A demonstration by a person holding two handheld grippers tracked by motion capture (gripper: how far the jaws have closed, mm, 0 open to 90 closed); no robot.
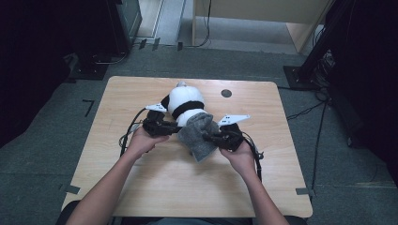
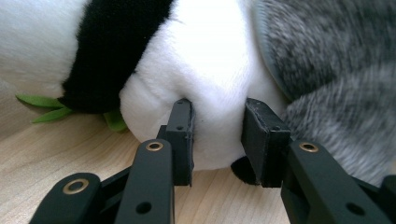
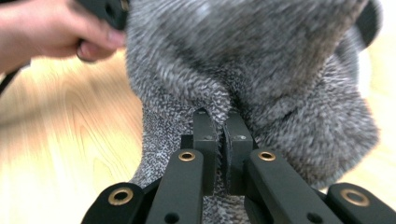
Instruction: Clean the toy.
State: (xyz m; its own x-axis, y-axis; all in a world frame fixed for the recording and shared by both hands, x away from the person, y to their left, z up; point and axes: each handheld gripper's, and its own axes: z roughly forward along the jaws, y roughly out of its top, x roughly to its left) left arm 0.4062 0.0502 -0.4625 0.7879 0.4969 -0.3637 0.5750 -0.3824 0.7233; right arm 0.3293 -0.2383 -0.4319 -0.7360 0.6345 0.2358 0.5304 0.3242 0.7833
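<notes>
A black-and-white panda plush (image 1: 187, 99) lies in the middle of the wooden table (image 1: 141, 178). A grey knitted fabric piece (image 1: 199, 135) covers its near end. My left gripper (image 1: 165, 127) comes in from the left. In the left gripper view, that gripper (image 2: 218, 109) pinches a bulge of the panda's white fur (image 2: 210, 60), with the grey fabric (image 2: 336, 56) just to its right. My right gripper (image 1: 215, 137) is shut on a fold of the grey fabric (image 3: 243, 51); its jaws (image 3: 223, 116) stand nearly together around it.
Green felt leaves (image 2: 46, 107) stick out under the panda. A round black hole (image 1: 226, 93) marks the table's far side. Cables (image 1: 129, 131) trail left of the left hand. The other hand (image 3: 51, 28) appears at the upper left of the right gripper view.
</notes>
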